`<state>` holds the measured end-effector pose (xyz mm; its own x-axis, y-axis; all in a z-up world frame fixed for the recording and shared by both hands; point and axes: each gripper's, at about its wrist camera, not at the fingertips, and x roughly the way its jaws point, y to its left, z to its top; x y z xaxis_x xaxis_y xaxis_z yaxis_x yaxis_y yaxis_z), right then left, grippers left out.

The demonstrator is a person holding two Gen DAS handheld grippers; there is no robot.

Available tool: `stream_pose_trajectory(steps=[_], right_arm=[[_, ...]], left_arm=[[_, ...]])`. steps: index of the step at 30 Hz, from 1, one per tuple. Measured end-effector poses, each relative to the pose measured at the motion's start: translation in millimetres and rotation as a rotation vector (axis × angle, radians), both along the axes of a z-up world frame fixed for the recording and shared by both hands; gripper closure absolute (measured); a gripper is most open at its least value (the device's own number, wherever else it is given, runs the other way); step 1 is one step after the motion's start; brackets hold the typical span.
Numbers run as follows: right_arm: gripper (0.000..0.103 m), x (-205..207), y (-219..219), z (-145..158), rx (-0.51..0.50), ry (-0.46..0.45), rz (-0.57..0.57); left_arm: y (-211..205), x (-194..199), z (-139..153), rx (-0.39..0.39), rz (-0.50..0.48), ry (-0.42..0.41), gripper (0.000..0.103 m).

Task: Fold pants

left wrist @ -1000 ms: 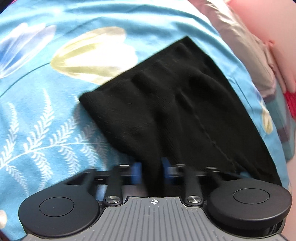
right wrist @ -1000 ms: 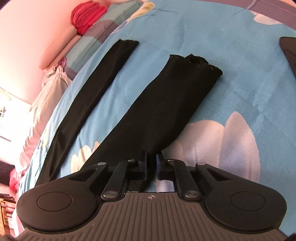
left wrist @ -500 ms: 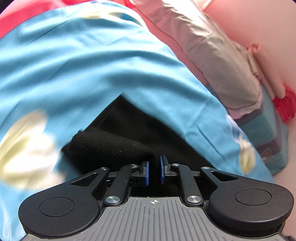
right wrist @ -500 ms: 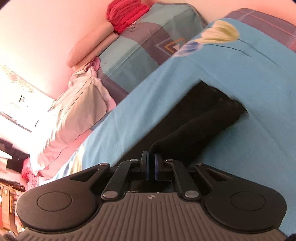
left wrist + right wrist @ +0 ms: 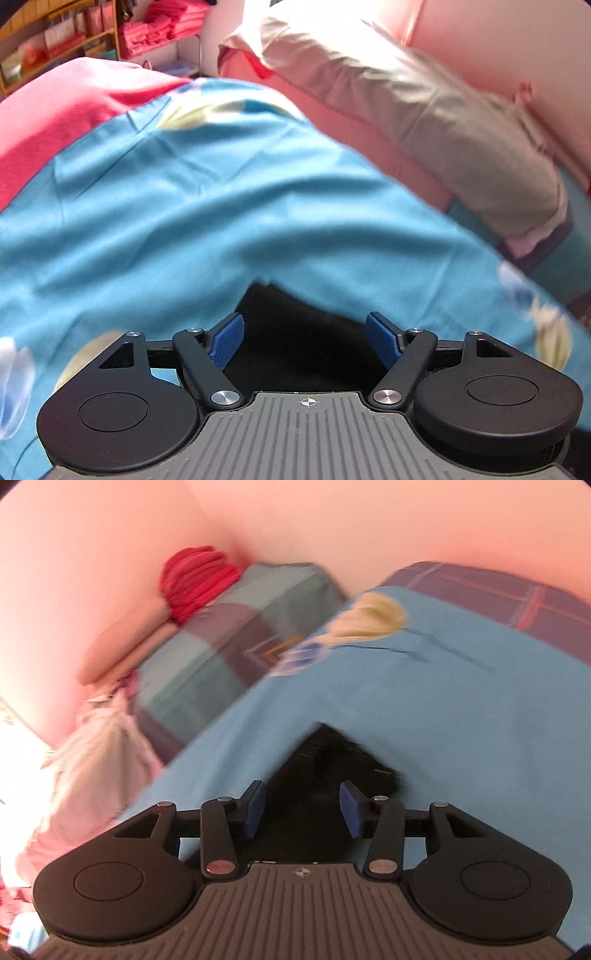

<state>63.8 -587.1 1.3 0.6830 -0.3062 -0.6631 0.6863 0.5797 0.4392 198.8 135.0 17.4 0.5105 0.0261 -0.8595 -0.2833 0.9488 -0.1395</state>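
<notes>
Left wrist view: left gripper (image 5: 304, 338) spread wide, blue pads (image 5: 226, 343) clear of the black pants (image 5: 295, 332) lying between and below them on the blue floral bedsheet (image 5: 184, 221). Grey pillow (image 5: 461, 122) beyond, by the pink wall.

Right wrist view: right gripper (image 5: 302, 810) released, jaws just opened, pads apart with the pants' (image 5: 325, 760) dark edge between them, not pinched. Red folded cloth (image 5: 195, 579) atop a checked quilt (image 5: 236, 638) at the far corner. Picture blurred.
</notes>
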Motion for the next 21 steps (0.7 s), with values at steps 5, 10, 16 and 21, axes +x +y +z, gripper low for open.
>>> stream_pose_trajectory(steps=[5, 10, 16, 21], right_arm=[[0.052, 5, 33, 2, -0.150, 0.066, 0.144], [0.050, 65, 136, 3, -0.234, 0.042, 0.727], [0.050, 132, 272, -26, -0.159, -0.004, 1.265], [0.061, 177, 285, -32, -0.148, 0.035, 1.004]], left_arm=[[-36, -23, -17, 0.043, -0.069, 0.066, 0.000], [-68, -51, -30, 0.106, -0.152, 0.139, 0.000], [-68, -85, -37, 0.122, -0.156, 0.164, 0.000], [-53, -90, -49, 0.107, -0.178, 0.164, 0.000]])
